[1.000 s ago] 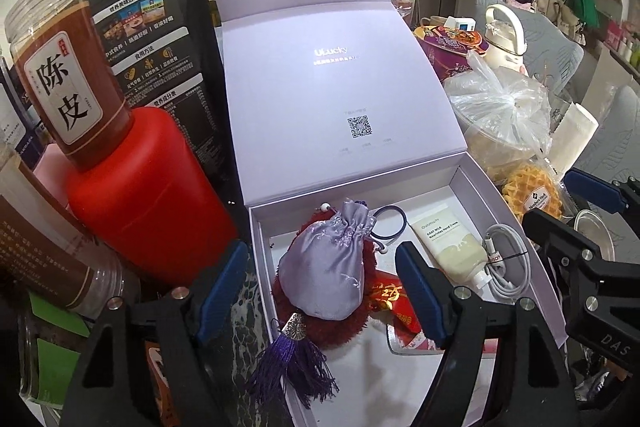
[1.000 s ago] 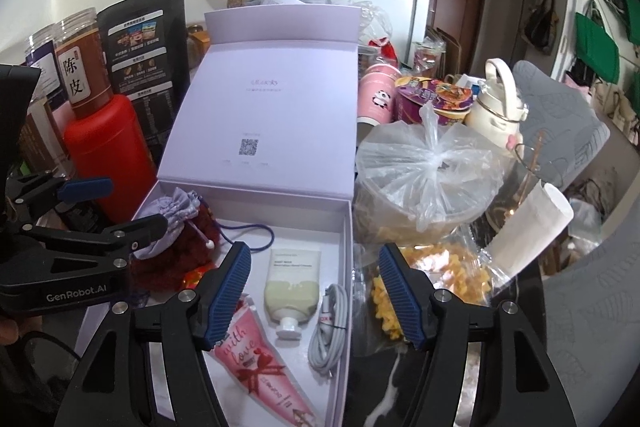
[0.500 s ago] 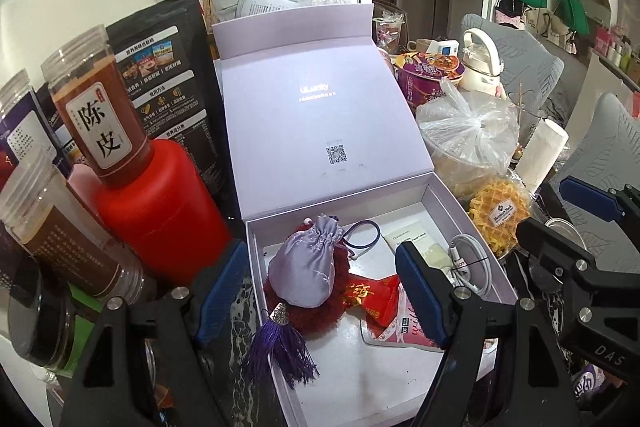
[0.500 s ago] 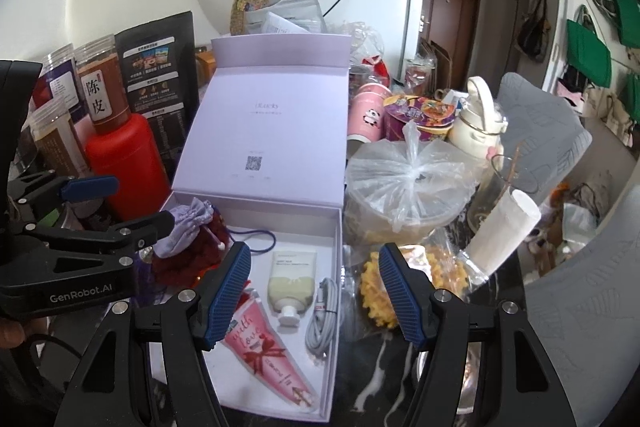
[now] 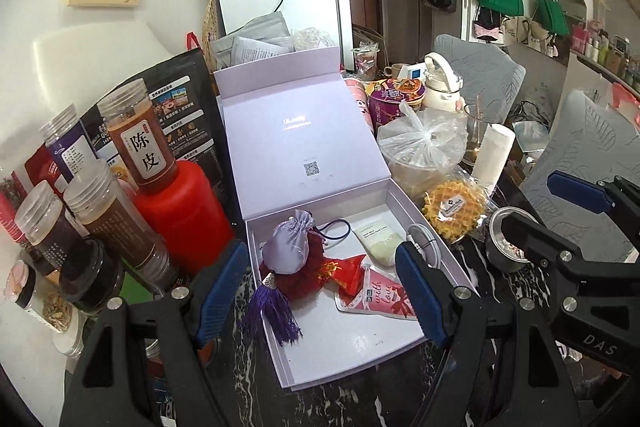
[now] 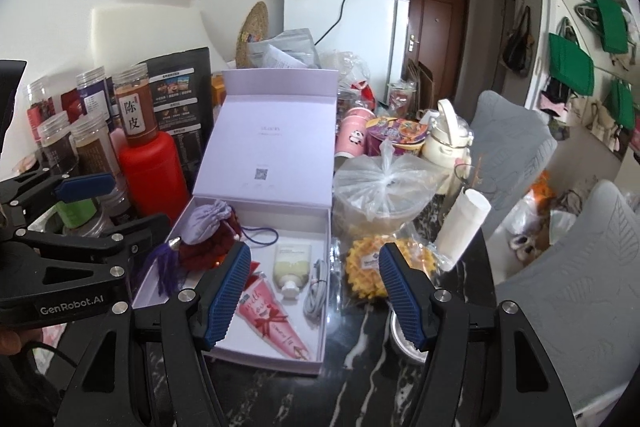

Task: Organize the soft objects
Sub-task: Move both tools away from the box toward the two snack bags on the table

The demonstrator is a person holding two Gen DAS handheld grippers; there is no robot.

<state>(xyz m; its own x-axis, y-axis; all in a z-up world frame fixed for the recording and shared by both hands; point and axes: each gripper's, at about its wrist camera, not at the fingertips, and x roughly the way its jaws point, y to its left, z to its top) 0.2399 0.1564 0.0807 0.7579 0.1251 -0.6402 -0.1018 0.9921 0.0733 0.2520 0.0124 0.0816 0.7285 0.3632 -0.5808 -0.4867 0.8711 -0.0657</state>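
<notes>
An open lilac gift box stands on the dark marble table, lid upright. Inside lie a lilac drawstring pouch with a purple tassel on a dark red fluffy item, a red packet, a pink "with love" pouch, a cream tube and a white cable. My left gripper hovers open above the box's front, nothing between its pads. My right gripper is open above the box's right edge, empty.
Jars and a red bottle crowd the box's left. On its right are a tied plastic bag over a bowl, a wrapped waffle, a paper roll, a small metal cup. Grey chairs stand far right.
Both grippers have drawn back and risen from the box, so it looks smaller and more of the room shows. Their jaws stayed equally wide. The box's contents have not moved.
</notes>
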